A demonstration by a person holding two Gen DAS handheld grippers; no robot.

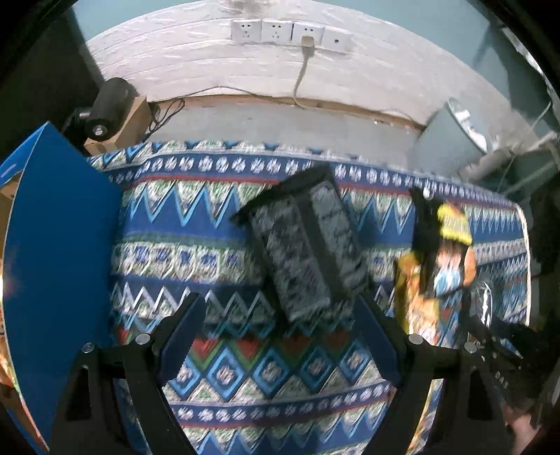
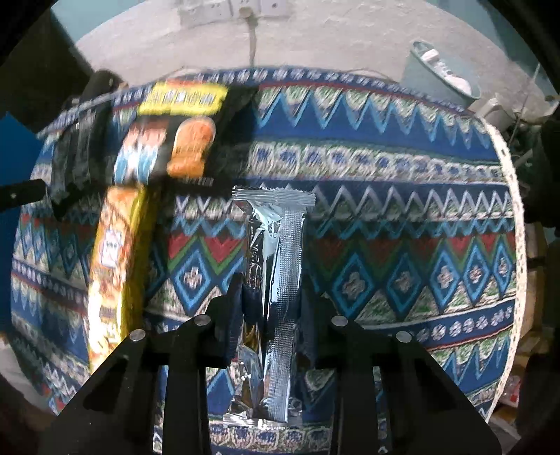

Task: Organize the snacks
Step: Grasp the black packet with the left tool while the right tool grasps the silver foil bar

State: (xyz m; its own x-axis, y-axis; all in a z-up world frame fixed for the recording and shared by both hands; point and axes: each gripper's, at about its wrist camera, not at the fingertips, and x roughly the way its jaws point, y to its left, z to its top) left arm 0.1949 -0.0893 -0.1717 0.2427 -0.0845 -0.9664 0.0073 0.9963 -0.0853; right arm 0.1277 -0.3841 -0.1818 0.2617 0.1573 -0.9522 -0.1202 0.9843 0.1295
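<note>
In the left wrist view my left gripper (image 1: 280,315) is open and empty above the patterned cloth, just in front of a black-and-grey snack packet (image 1: 304,241) that lies flat. A black-and-yellow snack bag (image 1: 444,248) and an orange packet (image 1: 416,301) lie to the right. In the right wrist view my right gripper (image 2: 271,301) is shut on a silver foil snack packet (image 2: 273,280), seam side up. The black-and-yellow bag (image 2: 182,136) and the orange packet (image 2: 112,273) lie at left, with the dark packet (image 2: 77,154) behind them.
A blue box flap (image 1: 59,245) stands at the left of the table. A grey bin (image 1: 451,133) sits beyond the table's far right corner. Wall sockets (image 1: 290,31) and a cable are on the white wall. The table's right edge (image 2: 507,196) shows.
</note>
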